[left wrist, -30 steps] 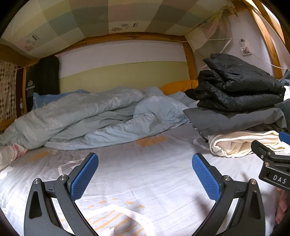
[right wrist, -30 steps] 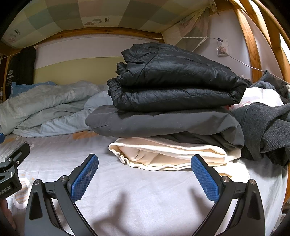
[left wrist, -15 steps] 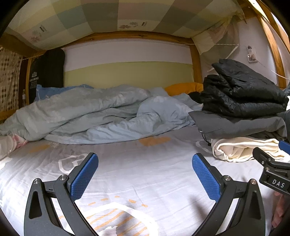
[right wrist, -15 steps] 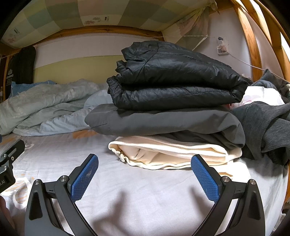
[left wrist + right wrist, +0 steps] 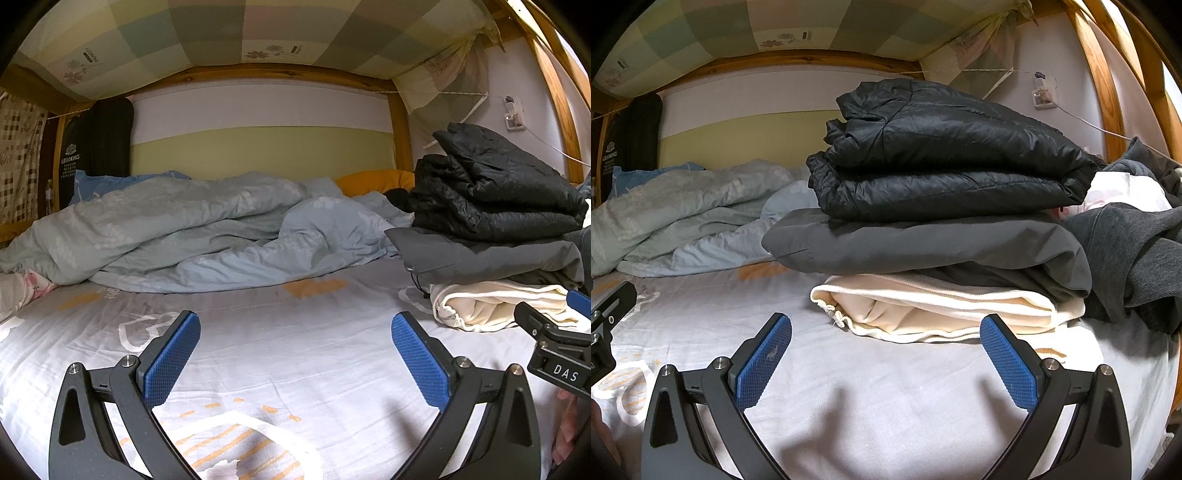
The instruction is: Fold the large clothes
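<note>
Left gripper (image 5: 295, 354) backed off slightly; right gripper (image 5: 885, 356) steady. Both fingers wide, empty. Risk: grabbing cream garment (image 5: 945, 310) from bed's right edge topples stacked jackets (image 5: 945, 155).

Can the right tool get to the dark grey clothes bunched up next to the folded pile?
Probably yes. The right tool is open and empty, hovering over bare bedsheet. The crumpled dark grey garment lies ahead to its right, beside the folded stack, with nothing lying over it or in between.
</note>
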`<act>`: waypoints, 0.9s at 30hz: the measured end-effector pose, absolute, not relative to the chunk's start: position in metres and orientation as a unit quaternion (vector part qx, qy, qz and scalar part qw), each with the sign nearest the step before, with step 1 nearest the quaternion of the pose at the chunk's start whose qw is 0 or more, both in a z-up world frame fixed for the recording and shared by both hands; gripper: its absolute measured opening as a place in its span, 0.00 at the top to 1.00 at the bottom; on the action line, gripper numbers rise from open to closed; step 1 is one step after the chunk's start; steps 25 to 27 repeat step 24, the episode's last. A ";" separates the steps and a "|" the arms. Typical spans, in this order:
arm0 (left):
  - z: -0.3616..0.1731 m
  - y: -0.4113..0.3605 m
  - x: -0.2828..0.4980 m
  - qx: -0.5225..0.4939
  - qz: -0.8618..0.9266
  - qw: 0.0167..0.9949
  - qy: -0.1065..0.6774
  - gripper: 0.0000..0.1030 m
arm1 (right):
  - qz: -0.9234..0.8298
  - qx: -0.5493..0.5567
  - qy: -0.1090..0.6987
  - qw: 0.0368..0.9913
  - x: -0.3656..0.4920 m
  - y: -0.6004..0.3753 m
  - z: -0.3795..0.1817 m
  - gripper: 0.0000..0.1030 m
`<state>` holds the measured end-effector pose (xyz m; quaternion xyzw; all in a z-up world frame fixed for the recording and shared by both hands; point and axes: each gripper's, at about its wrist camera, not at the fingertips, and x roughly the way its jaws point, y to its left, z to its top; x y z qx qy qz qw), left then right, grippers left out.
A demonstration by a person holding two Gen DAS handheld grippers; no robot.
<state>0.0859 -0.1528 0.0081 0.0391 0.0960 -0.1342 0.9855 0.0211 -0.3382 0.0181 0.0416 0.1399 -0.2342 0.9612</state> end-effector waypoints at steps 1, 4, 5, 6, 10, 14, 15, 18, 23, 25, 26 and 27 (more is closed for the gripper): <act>0.008 -0.153 0.086 0.038 -0.134 0.986 0.096 0.00 | -0.234 0.042 0.140 0.961 0.021 -0.338 0.018 0.00; 0.008 -0.151 0.085 0.037 -0.135 0.986 0.094 0.00 | -0.234 0.042 0.141 0.961 0.021 -0.338 0.018 0.00; 0.009 -0.151 0.084 0.036 -0.135 0.986 0.092 0.00 | -0.235 0.042 0.141 0.961 0.021 -0.338 0.018 0.00; 0.009 -0.152 0.084 0.036 -0.134 0.986 0.090 0.00 | -0.235 0.042 0.141 0.961 0.021 -0.338 0.018 0.00; 0.008 -0.153 0.086 0.036 -0.132 0.986 0.094 0.00 | -0.236 0.042 0.145 0.960 0.022 -0.339 0.017 0.00; 0.009 -0.153 0.085 0.033 -0.131 0.987 0.090 0.00 | -0.237 0.047 0.150 0.959 0.024 -0.342 0.016 0.00; 0.009 -0.153 0.084 0.033 -0.130 0.987 0.088 0.00 | -0.238 0.048 0.151 0.958 0.024 -0.342 0.016 0.00; 0.009 -0.155 0.084 0.036 -0.130 0.987 0.087 0.00 | -0.237 0.052 0.154 0.958 0.025 -0.344 0.015 0.00; 0.006 -0.154 0.099 0.024 -0.132 0.984 0.121 0.00 | -0.239 0.063 0.183 0.952 0.033 -0.350 0.011 0.00; 0.006 -0.153 0.099 0.023 -0.132 0.984 0.122 0.00 | -0.236 0.067 0.189 0.951 0.035 -0.352 0.010 0.00; 0.006 -0.153 0.099 0.023 -0.132 0.984 0.122 0.00 | -0.236 0.067 0.189 0.951 0.035 -0.352 0.010 0.00; 0.006 -0.153 0.099 0.023 -0.132 0.984 0.122 0.00 | -0.236 0.067 0.189 0.951 0.035 -0.352 0.010 0.00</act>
